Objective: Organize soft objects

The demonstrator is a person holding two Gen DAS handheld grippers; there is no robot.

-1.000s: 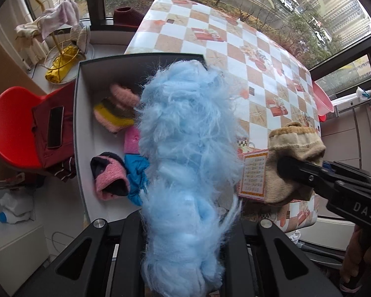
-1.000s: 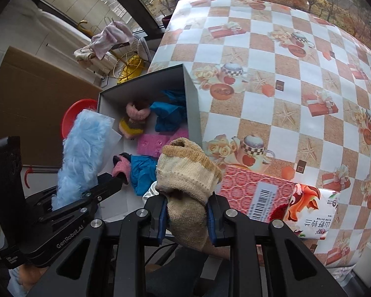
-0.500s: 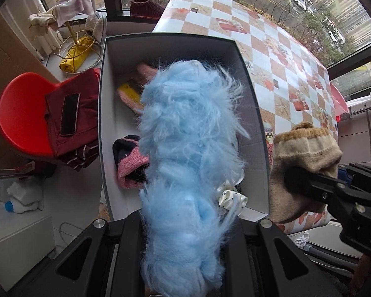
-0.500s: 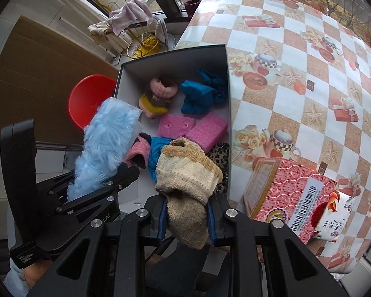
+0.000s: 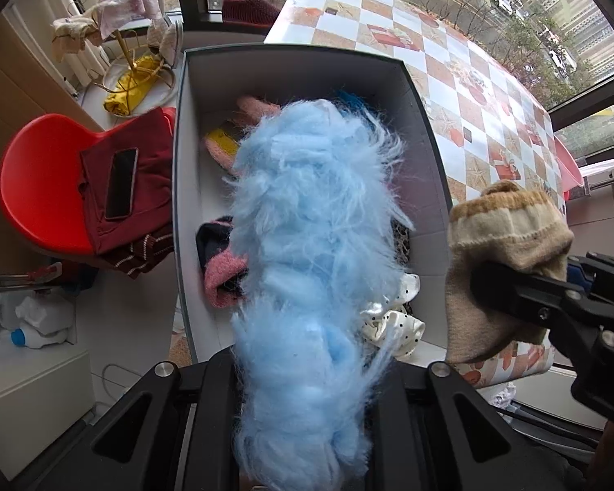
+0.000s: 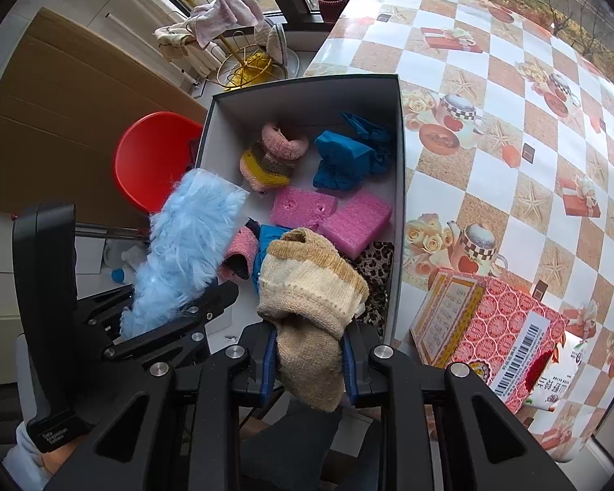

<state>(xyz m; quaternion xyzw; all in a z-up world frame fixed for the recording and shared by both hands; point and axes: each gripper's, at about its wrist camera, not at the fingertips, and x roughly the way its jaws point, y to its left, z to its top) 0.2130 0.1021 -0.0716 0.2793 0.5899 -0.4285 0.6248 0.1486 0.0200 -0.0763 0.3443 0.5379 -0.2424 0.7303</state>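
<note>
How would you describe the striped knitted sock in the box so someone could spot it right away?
Find the open white box at the edge of the checked tablecloth. Near its far wall, left of the crumpled blue cloth, lies the rolled sock. Only it has yellow, brown and pink bands.

Desk (image 6: 491,131): wore a checkered cloth printed with teapots, starfish and gifts.
Box (image 6: 399,163): grey, open, stood at its left edge.
Carton (image 6: 487,327): red patterned, lay at its near corner.

1. Home, sunroom-like corner.
2. Checkered teapot-print vinyl tablecloth (image 6: 491,131), 1 o'clock.
3. Red plastic chair (image 5: 41,196) holding a dark red garment, 9 o'clock.
4. Gold wire rack (image 6: 241,61) draped with cloths, 11 o'clock.
</note>
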